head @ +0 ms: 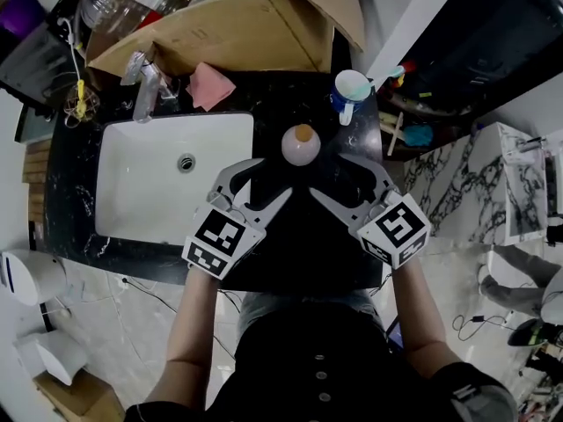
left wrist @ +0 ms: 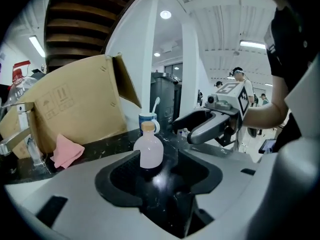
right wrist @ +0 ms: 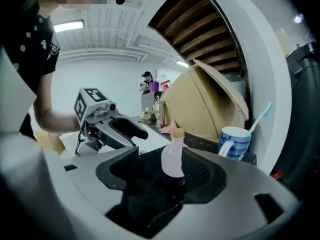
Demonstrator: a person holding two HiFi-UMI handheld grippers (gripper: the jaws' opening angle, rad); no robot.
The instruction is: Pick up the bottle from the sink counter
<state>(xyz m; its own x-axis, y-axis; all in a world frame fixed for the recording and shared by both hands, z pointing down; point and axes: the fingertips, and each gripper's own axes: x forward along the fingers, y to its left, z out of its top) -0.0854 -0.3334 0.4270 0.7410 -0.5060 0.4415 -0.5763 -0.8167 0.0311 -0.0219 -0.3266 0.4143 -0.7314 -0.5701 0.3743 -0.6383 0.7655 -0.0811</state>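
Observation:
A small frosted pink bottle (head: 301, 145) with a cork stopper stands upright on the black sink counter (head: 290, 236), right of the white basin. My left gripper (head: 257, 181) is just below and left of it, and my right gripper (head: 345, 176) just below and right, both angled in toward it. Both are open with nothing between their pads. In the left gripper view the bottle (left wrist: 150, 148) stands just beyond the jaw tips of the left gripper (left wrist: 160, 176). The right gripper view shows the bottle (right wrist: 173, 156) the same way ahead of the right gripper (right wrist: 165, 179).
A blue mug with a toothbrush (head: 350, 90) stands behind the bottle. A pink cloth (head: 211, 84) and the faucet (head: 145, 86) lie behind the basin (head: 132, 183). A big cardboard box (head: 237, 25) fills the back of the counter. The counter ends to the right of the mug.

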